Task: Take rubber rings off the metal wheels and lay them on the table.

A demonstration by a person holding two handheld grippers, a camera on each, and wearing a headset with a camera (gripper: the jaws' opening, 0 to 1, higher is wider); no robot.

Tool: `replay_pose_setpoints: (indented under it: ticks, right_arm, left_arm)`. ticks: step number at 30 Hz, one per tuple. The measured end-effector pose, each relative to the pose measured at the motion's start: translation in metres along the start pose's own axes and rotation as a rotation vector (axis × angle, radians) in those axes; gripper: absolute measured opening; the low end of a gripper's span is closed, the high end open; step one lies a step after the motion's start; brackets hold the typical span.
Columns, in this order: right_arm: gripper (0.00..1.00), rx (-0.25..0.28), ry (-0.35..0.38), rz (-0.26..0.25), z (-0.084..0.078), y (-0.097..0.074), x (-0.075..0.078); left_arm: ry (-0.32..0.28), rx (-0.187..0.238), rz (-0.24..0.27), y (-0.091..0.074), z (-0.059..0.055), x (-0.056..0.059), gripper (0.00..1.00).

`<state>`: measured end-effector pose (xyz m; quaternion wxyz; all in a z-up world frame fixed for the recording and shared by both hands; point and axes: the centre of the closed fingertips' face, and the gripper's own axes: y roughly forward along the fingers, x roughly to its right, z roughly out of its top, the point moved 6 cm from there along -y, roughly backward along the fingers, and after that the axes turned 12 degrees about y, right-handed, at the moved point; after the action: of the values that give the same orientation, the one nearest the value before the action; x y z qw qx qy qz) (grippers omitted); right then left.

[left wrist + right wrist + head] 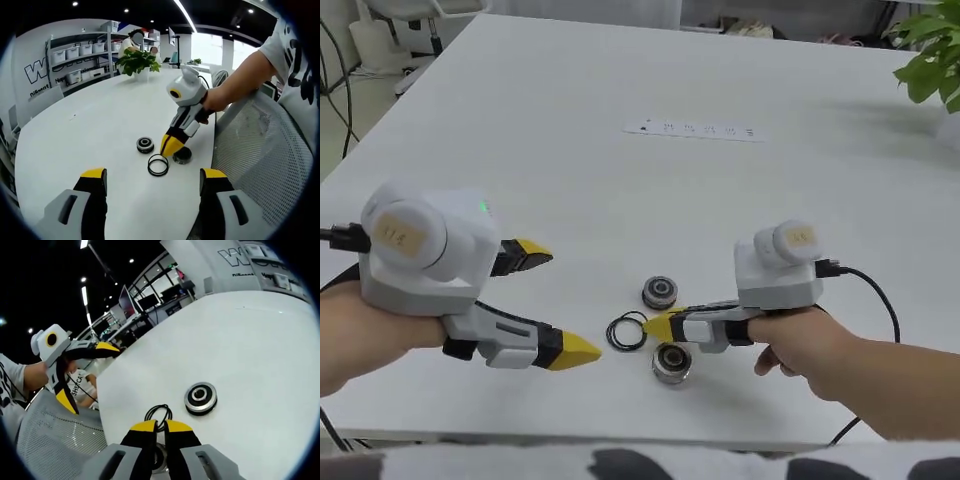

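Note:
Two thin black rubber rings (626, 331) (158, 165) (159, 413) lie overlapping on the white table (620, 180). My right gripper (658, 326) (160, 426) is shut, its yellow tips pinching the near edge of a ring. One metal wheel (660, 292) (145, 145) (200, 397) sits just beyond the rings with a dark band around it. A second wheel (671, 362) (183, 156) lies under the right gripper, partly hidden. My left gripper (560, 302) (154, 176) hangs open left of the rings, nothing between its jaws; the right gripper view catches it (89, 374) too.
A white power strip (690, 129) lies farther back on the table. A green plant (930, 60) (136, 61) stands at the far right corner. The right gripper's cable (875, 290) trails over the front edge. A mesh chair (260, 150) stands by the table's near side.

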<state>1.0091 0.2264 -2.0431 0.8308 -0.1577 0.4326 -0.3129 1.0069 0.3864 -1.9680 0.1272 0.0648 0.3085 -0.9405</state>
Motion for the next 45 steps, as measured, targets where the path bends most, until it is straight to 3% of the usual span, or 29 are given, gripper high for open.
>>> replay_pose_setpoints:
  ticks: [11,27,45]
  right_arm:
    - [0.12,-0.006,-0.040,-0.009,0.002,-0.003,-0.002]
    - [0.17,0.072,-0.048,-0.022,0.020,-0.021,0.000]
    - [0.20,0.132,-0.089,-0.051,0.035,-0.038,0.005]
  left_arm:
    - [0.000,-0.009,0.002,-0.001,-0.001,-0.002,0.74]
    - [-0.002,-0.005,0.001,0.003,0.008,-0.011,0.72]
    - [0.002,0.011,0.018,0.010,0.022,-0.034,0.69]
